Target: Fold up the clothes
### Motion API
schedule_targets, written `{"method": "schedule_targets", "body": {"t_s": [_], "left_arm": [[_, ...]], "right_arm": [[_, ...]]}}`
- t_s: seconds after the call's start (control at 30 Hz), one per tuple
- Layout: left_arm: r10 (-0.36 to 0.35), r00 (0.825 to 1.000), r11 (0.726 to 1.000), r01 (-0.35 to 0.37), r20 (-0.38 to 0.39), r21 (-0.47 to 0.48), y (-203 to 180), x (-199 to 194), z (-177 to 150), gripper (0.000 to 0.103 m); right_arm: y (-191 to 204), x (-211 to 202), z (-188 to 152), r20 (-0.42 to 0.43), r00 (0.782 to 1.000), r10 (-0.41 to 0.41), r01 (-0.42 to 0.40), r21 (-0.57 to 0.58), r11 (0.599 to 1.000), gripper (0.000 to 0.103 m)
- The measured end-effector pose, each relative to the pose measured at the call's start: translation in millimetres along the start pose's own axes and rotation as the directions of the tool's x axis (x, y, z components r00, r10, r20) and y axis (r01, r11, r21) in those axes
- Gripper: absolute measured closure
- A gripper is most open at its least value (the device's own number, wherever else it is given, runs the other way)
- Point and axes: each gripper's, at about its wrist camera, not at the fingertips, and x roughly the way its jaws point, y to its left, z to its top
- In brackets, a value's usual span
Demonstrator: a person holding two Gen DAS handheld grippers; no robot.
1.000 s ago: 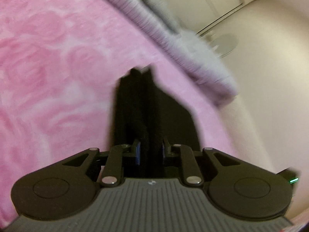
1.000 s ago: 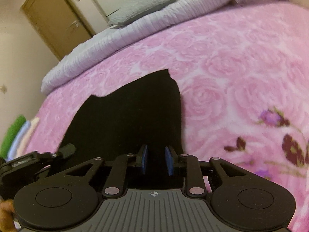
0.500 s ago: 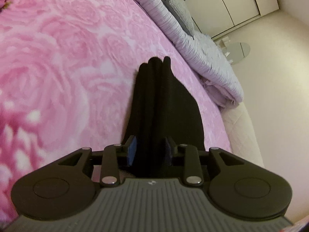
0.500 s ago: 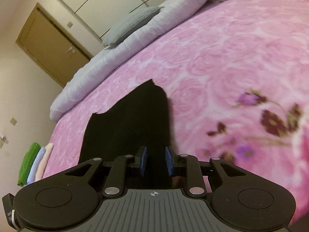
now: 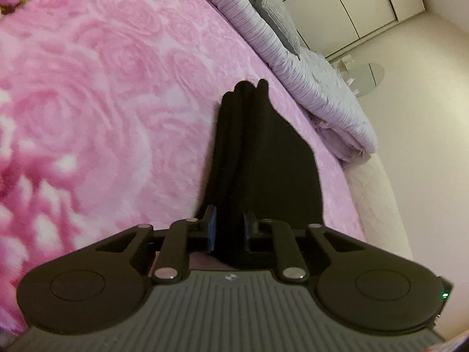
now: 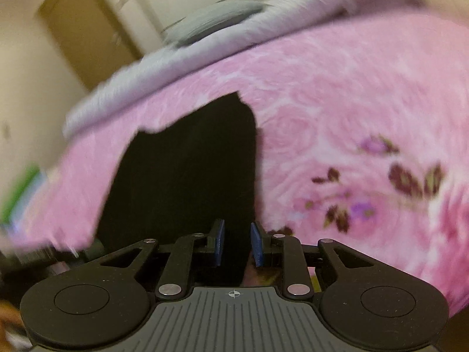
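Left gripper (image 5: 229, 226): jaws closing on a bunched edge of the black garment (image 5: 258, 158), cloth between the pads. The garment's long axis runs from the fingers toward 12 o'clock over the pink bedspread (image 5: 96, 102). Right gripper (image 6: 236, 242): pads clamp the same black garment (image 6: 187, 170), probably firmly, though the view is blurred; its body spreads toward 11 o'clock. Both hands sit at the near edge.

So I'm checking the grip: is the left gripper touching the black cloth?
Touching: in the left wrist view the closing left gripper has the black cloth bunched between its pads.
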Motion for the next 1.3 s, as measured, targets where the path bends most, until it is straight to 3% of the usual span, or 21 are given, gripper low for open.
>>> {"method": "schedule_targets", "body": {"t_s": [0.07, 0.13, 0.2, 0.27, 0.4, 0.6, 0.73, 0.87, 1.13, 1.23, 1.3], "left_arm": [[0.026, 1.000, 0.999, -0.026, 0.002, 0.035, -3, 2, -3, 0.082], [0.074, 0.997, 0.992, -0.071, -0.020, 0.105, -12, 3, 1, 0.070], [0.112, 0.993, 0.979, -0.103, -0.044, 0.178, -23, 1, 10, 0.070], [0.146, 0.989, 0.954, -0.132, -0.033, 0.270, -39, -3, 25, 0.070], [0.165, 0.986, 0.917, -0.160, 0.016, 0.365, -63, 9, 63, 0.072], [0.084, 0.996, 0.925, -0.071, -0.021, 0.374, -83, 61, 114, 0.072], [0.075, 0.996, 0.926, -0.051, -0.048, 0.375, -86, 88, 128, 0.072], [0.087, 0.994, 0.921, -0.056, -0.062, 0.384, -86, 110, 131, 0.073], [0.105, 0.993, 0.908, -0.076, -0.048, 0.411, -86, 124, 137, 0.076], [0.123, 0.991, 0.896, -0.091, -0.045, 0.435, -83, 127, 137, 0.089], [0.082, 0.996, 0.906, -0.056, -0.044, 0.421, -79, 123, 137, 0.093]], "right_arm": [[14, 6, -6, 0.007, 0.999, -0.041, 0.042, -0.135, 0.990, 0.078], [22, 9, -8, 0.005, 0.998, -0.070, 0.069, -0.273, 0.960, 0.078], [22, 8, 5, -0.053, 0.996, -0.074, 0.052, -0.341, 0.939, 0.078], [9, 7, 25, -0.090, 0.995, -0.043, 0.017, -0.274, 0.962, 0.077], [-15, 19, 69, -0.067, 0.994, 0.082, -0.086, -0.069, 0.994, 0.077], [-37, 76, 112, -0.079, 0.980, 0.184, -0.171, 0.151, 0.974, 0.077], [-48, 101, 135, -0.112, 0.970, 0.218, -0.199, 0.156, 0.968, 0.077], [-65, 115, 151, -0.152, 0.946, 0.287, -0.266, 0.144, 0.953, 0.078], [-83, 136, 159, -0.142, 0.916, 0.376, -0.352, 0.169, 0.921, 0.078], [-86, 138, 160, -0.118, 0.917, 0.381, -0.357, 0.179, 0.917, 0.078], [-84, 139, 160, -0.115, 0.920, 0.375, -0.353, 0.175, 0.919, 0.078]]}}
